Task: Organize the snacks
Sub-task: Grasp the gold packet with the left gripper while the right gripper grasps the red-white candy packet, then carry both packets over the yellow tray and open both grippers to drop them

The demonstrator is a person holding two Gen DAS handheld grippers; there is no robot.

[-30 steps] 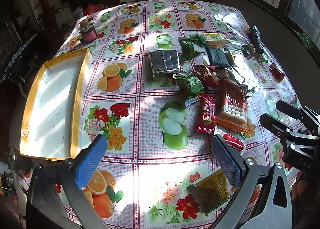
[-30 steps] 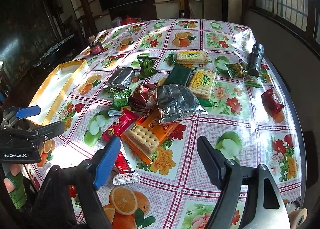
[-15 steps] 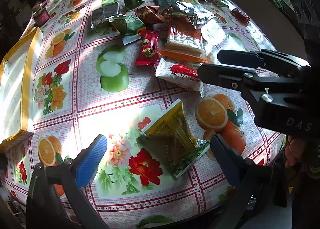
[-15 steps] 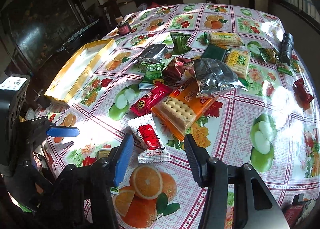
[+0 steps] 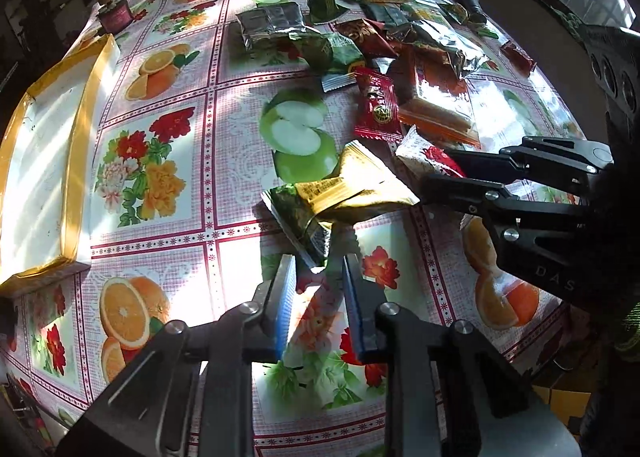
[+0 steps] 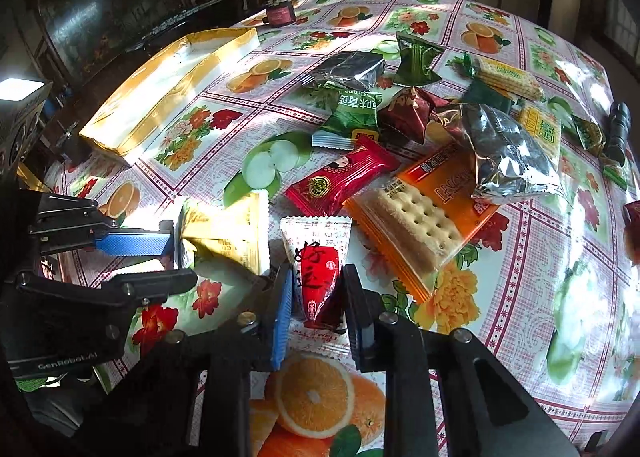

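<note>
Both narrowed since earlier, left gripper (image 5: 318, 277) clamping gold packet (image 5: 352, 189), right gripper (image 6: 316, 297) seemingly pinching white-red packet (image 6: 318, 253)

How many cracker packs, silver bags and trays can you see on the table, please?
Cracker packs: 3 (orange pack, far yellow pack, near yellow pack)
Silver bags: 2 (big bag, small bag)
Trays: 1 (tray)
Total: 6

Tray (image 6: 168, 93) at table's (image 6: 532, 273) far left, jar (image 6: 280, 13) behind it, snack pile (image 6: 420, 125) centre-right, torch (image 6: 618, 131) at its right edge, cracker pack (image 6: 416, 217) in front, two packets (image 6: 320, 257) nearest, side by side
</note>
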